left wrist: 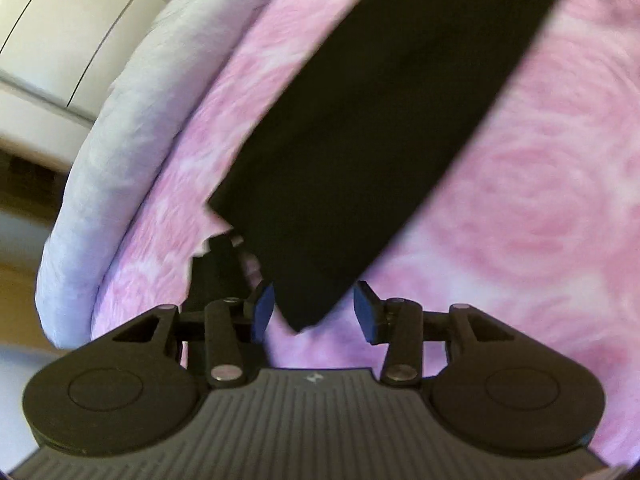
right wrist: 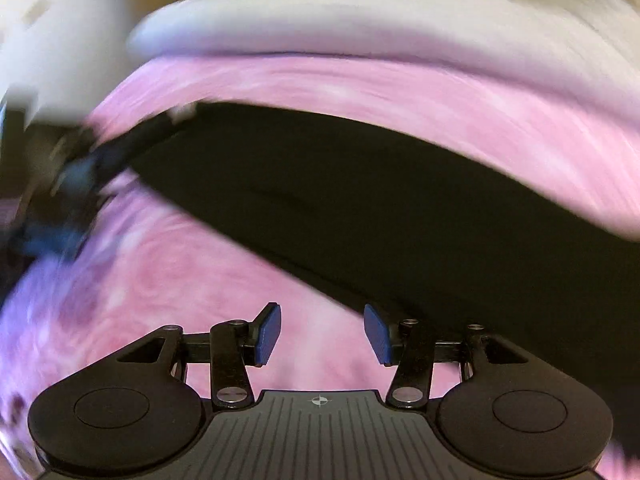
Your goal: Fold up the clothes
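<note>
A long black garment (left wrist: 372,128) lies folded into a strip on a pink rose-patterned blanket (left wrist: 540,220). In the left wrist view its pointed near end reaches down between the blue pads of my left gripper (left wrist: 315,312). The jaws stand apart, a gap shows on each side, and the pads do not press the cloth. In the right wrist view the same black garment (right wrist: 340,200) runs from upper left to lower right, past the right finger. My right gripper (right wrist: 323,334) is open over bare blanket (right wrist: 224,280) with nothing between its pads. The right wrist view is heavily blurred.
A white bedding roll (left wrist: 120,168) borders the blanket on the left; it shows as a white band (right wrist: 340,28) across the top of the right wrist view. Cream panels (left wrist: 60,40) and wood-coloured floor (left wrist: 20,276) lie beyond. A blurred dark blue shape (right wrist: 76,184) sits at the garment's left end.
</note>
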Demonstrator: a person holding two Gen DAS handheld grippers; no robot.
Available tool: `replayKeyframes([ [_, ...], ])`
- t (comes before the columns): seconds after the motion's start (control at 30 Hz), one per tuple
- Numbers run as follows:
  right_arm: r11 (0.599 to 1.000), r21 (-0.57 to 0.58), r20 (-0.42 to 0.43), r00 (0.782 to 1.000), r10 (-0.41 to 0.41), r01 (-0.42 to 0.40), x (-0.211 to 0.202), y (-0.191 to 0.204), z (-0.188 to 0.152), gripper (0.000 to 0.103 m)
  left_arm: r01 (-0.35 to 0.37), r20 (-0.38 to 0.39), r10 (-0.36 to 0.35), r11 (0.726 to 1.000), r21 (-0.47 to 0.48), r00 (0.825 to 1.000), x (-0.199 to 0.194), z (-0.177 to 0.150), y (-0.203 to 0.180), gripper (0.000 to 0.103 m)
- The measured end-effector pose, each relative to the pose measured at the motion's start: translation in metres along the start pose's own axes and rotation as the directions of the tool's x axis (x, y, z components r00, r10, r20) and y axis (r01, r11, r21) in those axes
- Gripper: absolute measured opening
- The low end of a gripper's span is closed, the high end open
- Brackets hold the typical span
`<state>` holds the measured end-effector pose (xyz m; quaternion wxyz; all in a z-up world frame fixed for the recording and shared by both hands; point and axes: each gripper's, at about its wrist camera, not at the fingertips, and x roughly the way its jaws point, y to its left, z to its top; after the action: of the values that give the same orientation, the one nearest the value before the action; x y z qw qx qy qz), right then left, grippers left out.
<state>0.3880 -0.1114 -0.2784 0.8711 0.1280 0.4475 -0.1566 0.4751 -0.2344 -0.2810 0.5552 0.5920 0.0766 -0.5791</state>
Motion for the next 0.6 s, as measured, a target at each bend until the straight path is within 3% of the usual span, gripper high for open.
replayKeyframes([
  [0.07,0.982,-0.185,0.018,0.999,0.031,-0.027,0.033,0.043,0.017,0.050,-0.005,0.001,0.006,0.995,-0.097,1.000,-0.001,-0.010,0.023,0.043],
  [0.2,0.876,-0.482,0.049,0.998,0.049,-0.019,0.095,0.122,0.041,0.050,-0.048,-0.003,0.049,0.963,-0.264,0.999,-0.017,-0.032,0.060,0.046],
  [0.37,0.755,-0.647,0.111,0.993,-0.042,0.104,0.169,0.185,0.060,0.050,-0.074,0.030,0.100,0.877,-0.476,0.995,-0.050,-0.061,0.099,0.049],
  [0.5,0.630,-0.727,0.226,0.961,-0.156,0.273,0.204,0.220,0.061,0.050,-0.069,0.048,0.114,0.833,-0.550,0.992,-0.058,-0.069,0.119,0.049],
  [0.57,0.637,-0.716,0.233,0.958,-0.168,0.286,0.212,0.223,0.068,0.050,-0.078,0.054,0.128,0.835,-0.544,0.990,-0.060,-0.068,0.118,0.049],
  [0.6,0.664,-0.698,0.219,0.962,-0.162,0.270,0.213,0.220,0.074,0.041,-0.082,0.056,0.133,0.838,-0.539,0.990,-0.062,-0.067,0.116,0.049],
])
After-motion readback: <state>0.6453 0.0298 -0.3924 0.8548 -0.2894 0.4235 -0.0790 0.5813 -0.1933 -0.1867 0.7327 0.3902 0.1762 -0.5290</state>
